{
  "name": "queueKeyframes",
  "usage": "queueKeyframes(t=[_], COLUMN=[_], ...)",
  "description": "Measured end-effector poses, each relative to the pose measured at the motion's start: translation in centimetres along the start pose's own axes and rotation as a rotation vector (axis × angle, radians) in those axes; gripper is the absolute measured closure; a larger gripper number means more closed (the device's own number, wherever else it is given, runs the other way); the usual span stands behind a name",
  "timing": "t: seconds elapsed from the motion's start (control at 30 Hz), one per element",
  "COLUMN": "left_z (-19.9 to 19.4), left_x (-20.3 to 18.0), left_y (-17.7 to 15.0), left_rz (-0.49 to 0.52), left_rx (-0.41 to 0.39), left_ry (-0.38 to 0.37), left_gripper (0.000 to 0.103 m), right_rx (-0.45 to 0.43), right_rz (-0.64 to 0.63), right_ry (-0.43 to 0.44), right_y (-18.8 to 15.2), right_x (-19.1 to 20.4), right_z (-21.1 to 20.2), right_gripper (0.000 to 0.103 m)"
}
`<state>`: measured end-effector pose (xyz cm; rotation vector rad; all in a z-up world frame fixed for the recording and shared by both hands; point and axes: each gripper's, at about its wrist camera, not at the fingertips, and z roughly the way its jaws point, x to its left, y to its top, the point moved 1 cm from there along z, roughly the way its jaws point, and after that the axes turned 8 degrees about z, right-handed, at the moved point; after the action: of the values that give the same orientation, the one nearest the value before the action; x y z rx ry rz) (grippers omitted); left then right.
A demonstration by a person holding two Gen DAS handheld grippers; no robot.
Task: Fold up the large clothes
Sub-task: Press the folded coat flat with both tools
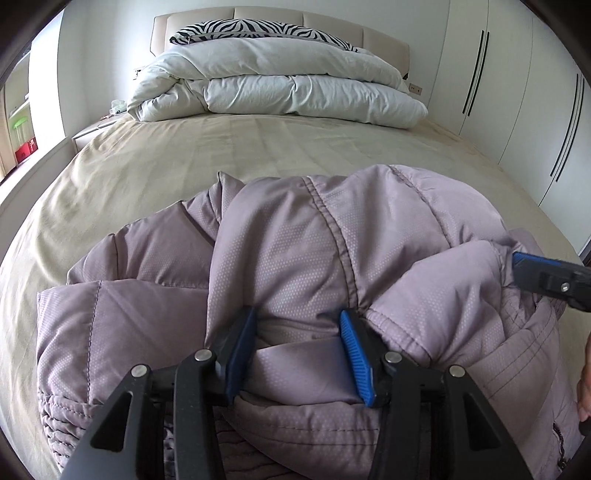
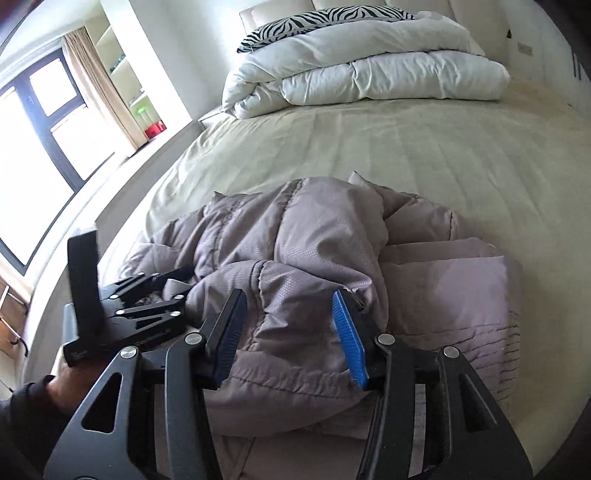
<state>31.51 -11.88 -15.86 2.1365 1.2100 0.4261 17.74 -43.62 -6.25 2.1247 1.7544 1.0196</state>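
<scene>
Mauve quilted puffer jacket [image 1: 295,266], bunched in a thick heap on the near end of the beige bed sheet [image 1: 229,147], well apart from the folded white duvet [image 1: 280,88] at the headboard end. Left gripper [image 1: 299,354] pressed into the jacket's near edge, blue pads partly spread, a flat fold of fabric pinched between them. Right gripper [image 2: 291,332] at the jacket's near edge too (toward the wardrobe side), jaws about half spread, a puffy ribbed roll bulging between the pads; grip firm or loose not clear. Zebra-print pillow [image 1: 258,31] behind the duvet, against the headboard. Window [image 2: 40,122] and red box [image 2: 154,129] beyond the bed's far side from the wardrobe.
</scene>
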Motion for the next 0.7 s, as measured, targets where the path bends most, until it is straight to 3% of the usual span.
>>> queueKeyframes(t=[0.07, 0.17, 0.33, 0.43, 0.57, 0.63, 0.7], left_z=[0.2, 0.5, 0.3, -0.8, -2.1, -1.8, -1.5], left_x=[0.2, 0.4, 0.7, 0.9, 0.0, -0.2, 0.0], left_y=[-0.1, -0.3, -0.2, -0.2, -0.2, -0.3, -0.3], left_rz=[-0.008, -0.011, -0.028, -0.054, -0.032, -0.023, -0.039], left_rx=[-0.003, -0.009, -0.021, -0.033, -0.037, -0.033, -0.032], left_ry=[-0.011, -0.018, -0.039, -0.053, -0.004, 0.014, 0.006], left_gripper=[0.051, 0.051, 0.051, 0.051, 0.051, 0.051, 0.050], right_rx=[0.023, -0.016, -0.003, 0.022, -0.110, -0.145, -0.124], right_rz=[0.010, -0.054, -0.049, 0.001, 0.052, 0.060, 0.023], right_ry=[-0.012, -0.034, -0.017, 0.048, 0.177, 0.153, 0.080], right_y=[-0.5, -1.5, -1.6, -1.0, 0.4, 1.3, 2.0], right_x=[-1.0, -1.2, -1.1, -1.0, -0.7, -0.4, 0.3], right_z=[2.0, 4.0, 4.4, 1.5, -4.6, -5.1, -3.4], right_gripper=[0.056, 0.056, 0.055, 0.055, 0.055, 0.055, 0.055])
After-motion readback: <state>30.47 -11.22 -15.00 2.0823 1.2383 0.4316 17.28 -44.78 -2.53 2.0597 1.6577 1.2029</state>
